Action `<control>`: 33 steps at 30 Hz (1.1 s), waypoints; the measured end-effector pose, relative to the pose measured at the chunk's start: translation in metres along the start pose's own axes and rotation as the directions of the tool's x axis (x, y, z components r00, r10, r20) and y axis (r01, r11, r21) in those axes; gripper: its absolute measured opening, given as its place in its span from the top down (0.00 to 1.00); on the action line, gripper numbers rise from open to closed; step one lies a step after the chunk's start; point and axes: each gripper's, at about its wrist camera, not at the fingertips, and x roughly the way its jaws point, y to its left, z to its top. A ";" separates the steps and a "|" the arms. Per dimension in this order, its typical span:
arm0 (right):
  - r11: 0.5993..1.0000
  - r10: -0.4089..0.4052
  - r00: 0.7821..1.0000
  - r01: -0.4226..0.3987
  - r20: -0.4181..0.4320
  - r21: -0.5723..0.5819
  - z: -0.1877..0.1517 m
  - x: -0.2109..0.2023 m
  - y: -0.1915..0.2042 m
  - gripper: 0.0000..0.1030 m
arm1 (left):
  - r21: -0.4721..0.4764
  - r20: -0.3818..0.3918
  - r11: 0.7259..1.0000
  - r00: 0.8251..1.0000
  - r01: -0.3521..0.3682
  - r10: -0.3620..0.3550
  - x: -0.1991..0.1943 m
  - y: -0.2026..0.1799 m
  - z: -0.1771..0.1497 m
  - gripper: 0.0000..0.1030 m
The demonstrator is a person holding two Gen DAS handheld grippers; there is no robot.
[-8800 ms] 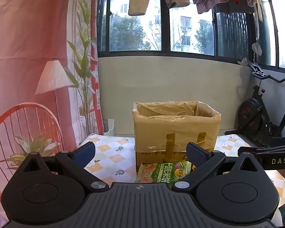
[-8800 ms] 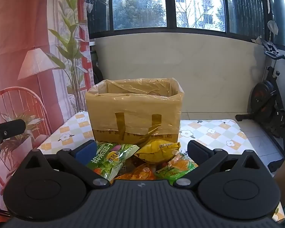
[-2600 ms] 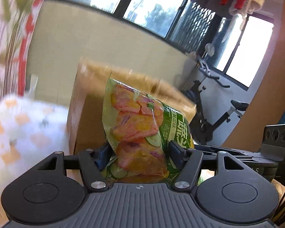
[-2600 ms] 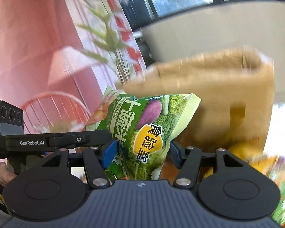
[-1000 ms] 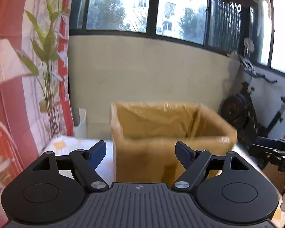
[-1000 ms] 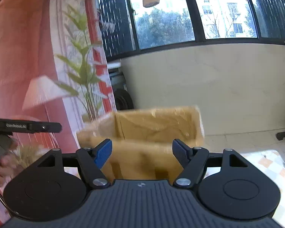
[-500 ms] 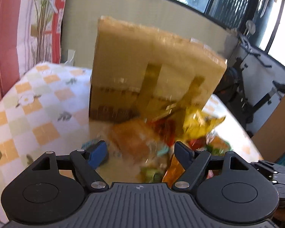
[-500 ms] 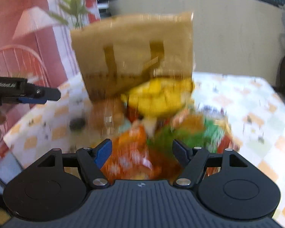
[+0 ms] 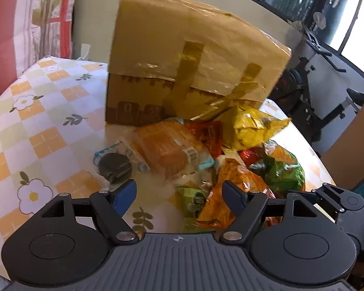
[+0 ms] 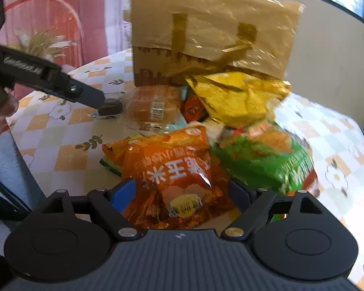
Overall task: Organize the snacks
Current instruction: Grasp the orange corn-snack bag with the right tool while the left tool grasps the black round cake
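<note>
A tall cardboard box [image 9: 189, 58] wrapped in tape stands on the flowered tablecloth [image 9: 36, 111]; it also shows in the right wrist view [image 10: 211, 29]. A pile of snacks lies in front of it: a bread pack [image 9: 167, 150], a dark round biscuit pack [image 9: 114, 165], a yellow bag [image 9: 252, 128], a green bag [image 9: 284, 172] and an orange bag [image 9: 233, 189]. My left gripper [image 9: 179, 191] is open and empty, low over the pile's near edge. My right gripper [image 10: 182, 191] is open, its fingers on either side of the orange bag [image 10: 174, 169].
Exercise bikes [image 9: 313, 84] stand on the floor to the right beyond the table. A patterned curtain [image 9: 24, 24] hangs at the left. The left gripper's arm [image 10: 48, 77] crosses the left of the right wrist view. The table edge [image 10: 24, 167] runs near left.
Both grippers, empty after holding snack bags earlier, have come down from box-top height to the pile on the table. The right gripper now straddles the orange bag.
</note>
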 end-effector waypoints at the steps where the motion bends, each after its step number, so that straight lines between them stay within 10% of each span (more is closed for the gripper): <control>1: 1.000 -0.001 1.000 0.001 0.004 -0.025 0.002 0.003 0.002 0.17 | -0.005 0.011 1.000 1.000 -0.013 0.013 -0.001 0.003 0.000 0.24; 10: 0.997 0.030 0.999 -0.031 -0.011 -0.066 0.013 0.040 0.002 0.04 | -0.047 0.042 0.993 0.993 -0.111 0.113 -0.006 0.037 0.004 0.26; 19: 0.991 0.084 0.996 -0.087 0.038 0.105 0.005 0.028 -0.009 0.29 | -0.016 0.033 0.984 0.983 -0.180 0.180 0.008 0.060 0.006 0.28; 33: 0.981 0.076 0.993 -0.091 0.086 0.174 0.000 0.028 -0.012 0.29 | -0.076 0.059 0.984 0.984 -0.162 0.167 0.065 0.070 0.040 0.28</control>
